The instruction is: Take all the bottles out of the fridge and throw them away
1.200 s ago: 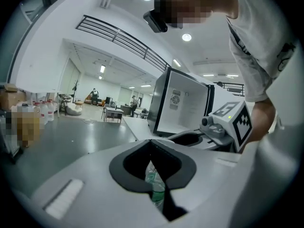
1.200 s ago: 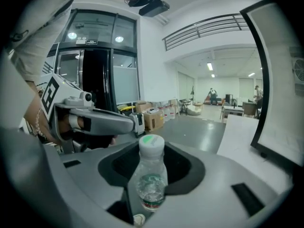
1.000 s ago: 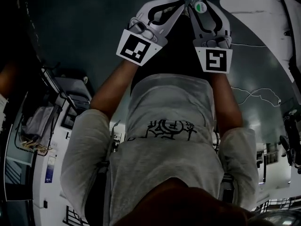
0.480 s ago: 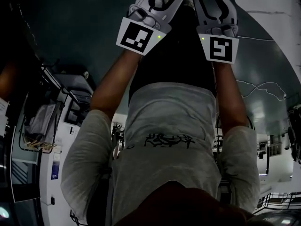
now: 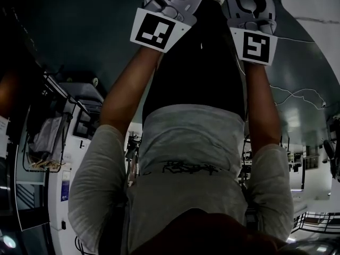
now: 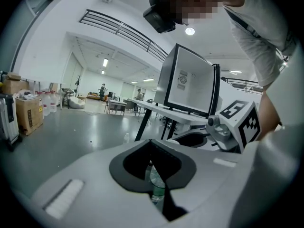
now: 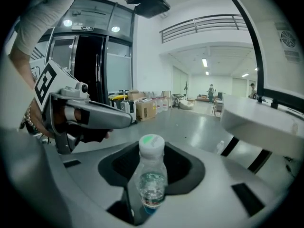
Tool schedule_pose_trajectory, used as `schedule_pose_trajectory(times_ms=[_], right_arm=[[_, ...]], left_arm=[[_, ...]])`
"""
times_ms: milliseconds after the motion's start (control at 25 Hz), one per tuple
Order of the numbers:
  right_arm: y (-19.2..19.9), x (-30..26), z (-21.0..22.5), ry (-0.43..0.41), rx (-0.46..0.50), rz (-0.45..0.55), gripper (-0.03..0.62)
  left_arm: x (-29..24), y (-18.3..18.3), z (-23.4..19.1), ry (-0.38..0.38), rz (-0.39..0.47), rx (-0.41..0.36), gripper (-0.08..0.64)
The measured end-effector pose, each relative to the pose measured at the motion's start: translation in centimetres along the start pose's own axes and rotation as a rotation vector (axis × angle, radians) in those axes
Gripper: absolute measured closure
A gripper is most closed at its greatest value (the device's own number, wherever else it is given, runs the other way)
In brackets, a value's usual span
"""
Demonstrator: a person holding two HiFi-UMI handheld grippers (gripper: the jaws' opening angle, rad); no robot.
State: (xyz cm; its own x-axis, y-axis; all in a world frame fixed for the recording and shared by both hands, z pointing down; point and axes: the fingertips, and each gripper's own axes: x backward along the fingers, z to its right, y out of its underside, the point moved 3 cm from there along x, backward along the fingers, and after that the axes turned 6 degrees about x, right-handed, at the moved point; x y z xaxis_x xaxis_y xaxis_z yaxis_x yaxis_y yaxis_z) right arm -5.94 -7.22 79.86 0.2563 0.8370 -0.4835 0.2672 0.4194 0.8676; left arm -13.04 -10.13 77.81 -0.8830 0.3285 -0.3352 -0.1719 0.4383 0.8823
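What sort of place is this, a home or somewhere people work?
Probably a big open workplace hall, perhaps a lab or office, not a home: a wide polished floor, cardboard boxes by the wall, long tables and a railed upper gallery.

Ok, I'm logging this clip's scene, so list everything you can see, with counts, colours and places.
capped bottle: one, clear, white cap, held upright by the right gripper
second bottle: one, clear, between the shut jaws of the left gripper
table: one, white, dark legs, behind
box unit: one, white, black-edged, on the table
small bottle: one, clear, on the floor by the table
cardboard boxes: several, brown, room's edge
grippers: two, grey, side by side
person: one, grey shirt
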Motion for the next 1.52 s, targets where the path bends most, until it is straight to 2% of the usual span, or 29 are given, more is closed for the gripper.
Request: schedule_pose_trajectory(times_ms=[360, 520, 1080, 1280, 1520], right_arm=[[3.2, -2.2, 0.6, 0.009, -0.015, -0.027, 0.434], [4.7, -3.1, 1.1, 0.023, -0.061, -0.031, 0.434], [6.7, -3.9, 2.3, 0.049, -0.081, -0.087, 0.433], [6.0, -3.9, 2.0, 0.058, -0.101, -0.069, 0.433], [3.0, -2.3, 1.1, 0.026, -0.128, -0.042, 0.454]], left_arm=[[-2.2, 3.1, -1.4, -0.015, -0.011, -0.016, 0.551], [-3.4, 4.3, -1.8, -0.035, -0.028, -0.022, 0.551], [-4.1, 3.8, -1.9, -0.035, -0.021, -0.019, 0.551], [-3.6, 3.7, -2.0, -0.037, -0.015, -0.033, 0.551], [-2.3, 1.2, -1.0, -0.044, 0.0, -0.034, 0.549]])
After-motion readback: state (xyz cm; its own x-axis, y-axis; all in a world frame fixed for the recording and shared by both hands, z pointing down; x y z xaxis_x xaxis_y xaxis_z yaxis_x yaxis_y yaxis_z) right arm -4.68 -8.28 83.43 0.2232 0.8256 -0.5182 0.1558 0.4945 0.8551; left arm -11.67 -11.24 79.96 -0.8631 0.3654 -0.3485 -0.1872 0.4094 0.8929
